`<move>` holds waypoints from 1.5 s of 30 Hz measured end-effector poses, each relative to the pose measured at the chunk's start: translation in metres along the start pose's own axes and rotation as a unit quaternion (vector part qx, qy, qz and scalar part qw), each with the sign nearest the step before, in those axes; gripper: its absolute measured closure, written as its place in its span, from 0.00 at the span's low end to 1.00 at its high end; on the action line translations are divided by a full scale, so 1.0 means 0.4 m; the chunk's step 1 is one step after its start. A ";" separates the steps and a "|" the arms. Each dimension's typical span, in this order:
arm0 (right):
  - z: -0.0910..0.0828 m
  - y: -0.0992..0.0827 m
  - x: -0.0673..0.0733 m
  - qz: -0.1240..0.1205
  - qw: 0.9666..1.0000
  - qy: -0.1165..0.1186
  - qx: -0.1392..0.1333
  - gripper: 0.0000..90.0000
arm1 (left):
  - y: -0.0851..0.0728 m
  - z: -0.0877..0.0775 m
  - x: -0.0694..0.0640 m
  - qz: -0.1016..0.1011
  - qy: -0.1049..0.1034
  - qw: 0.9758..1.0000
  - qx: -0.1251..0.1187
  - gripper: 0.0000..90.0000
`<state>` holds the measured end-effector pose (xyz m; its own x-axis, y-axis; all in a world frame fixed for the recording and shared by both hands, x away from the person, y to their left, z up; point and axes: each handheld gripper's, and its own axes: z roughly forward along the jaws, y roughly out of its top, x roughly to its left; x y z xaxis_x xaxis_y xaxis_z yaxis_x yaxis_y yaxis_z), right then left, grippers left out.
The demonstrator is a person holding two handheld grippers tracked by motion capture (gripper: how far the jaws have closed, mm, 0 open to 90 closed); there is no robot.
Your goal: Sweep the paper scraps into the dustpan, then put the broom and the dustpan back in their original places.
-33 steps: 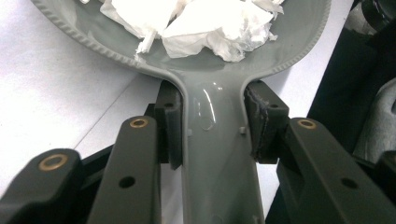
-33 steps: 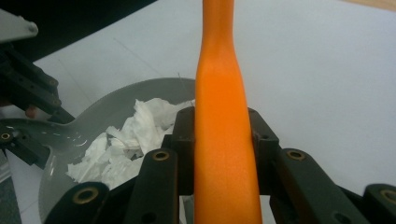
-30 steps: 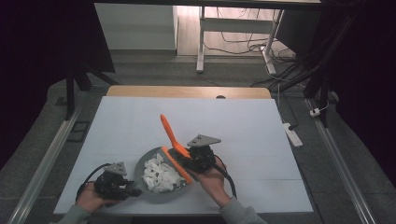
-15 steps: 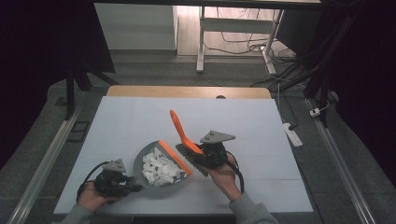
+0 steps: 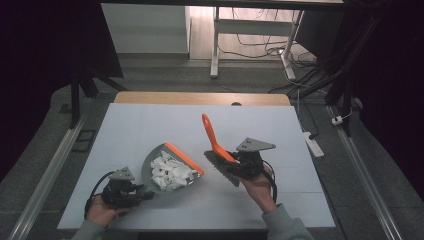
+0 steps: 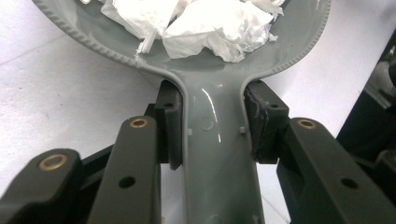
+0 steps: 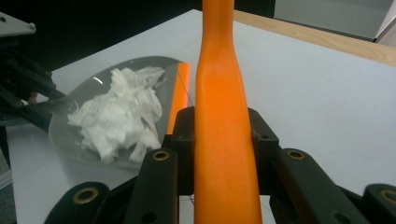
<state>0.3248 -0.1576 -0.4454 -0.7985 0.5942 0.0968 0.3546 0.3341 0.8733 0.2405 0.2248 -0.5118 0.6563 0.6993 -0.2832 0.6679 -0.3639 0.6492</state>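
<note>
Keeping the grey dustpan flat on the white table, near its front-left edge, so the white paper scraps stay piled inside; our left gripper is pinching the pan's handle, jaws pressed on both sides. Our right gripper is clamped on the orange brush, just beside the pan w/ bristles clear, prob. since sweeping looks done; no brand, label or writing readable anywhere.

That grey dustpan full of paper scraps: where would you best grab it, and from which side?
By its narrow handle, coming from the person's side, behind the pan. The dustpan widens into a bowl holding the paper scraps, too broad to clamp. The left claw is shut on that handle this way, leaving the orange front lip free.
</note>
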 end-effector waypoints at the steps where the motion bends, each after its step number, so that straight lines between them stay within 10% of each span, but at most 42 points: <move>1: -0.006 -0.004 -0.003 -0.001 1.000 0.000 0.000 0.78 | 0.001 -0.001 -0.002 -0.001 0.003 1.000 -0.003 0.68; 32: -0.139 -0.101 -0.076 0.041 0.999 -0.004 0.008 0.78 | 0.002 -0.014 0.001 -0.060 0.058 0.995 -0.051 0.68; 45: -0.122 -0.125 -0.087 0.080 0.996 -0.010 0.023 0.78 | -0.007 -0.012 0.021 -0.114 0.097 0.986 -0.068 0.68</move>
<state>0.3110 -0.2307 -0.4690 -0.7205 0.6566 0.2231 0.4985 0.2667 0.8248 0.2427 0.2347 -0.5126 0.4067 0.8624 -0.3015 0.7281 -0.1067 0.6772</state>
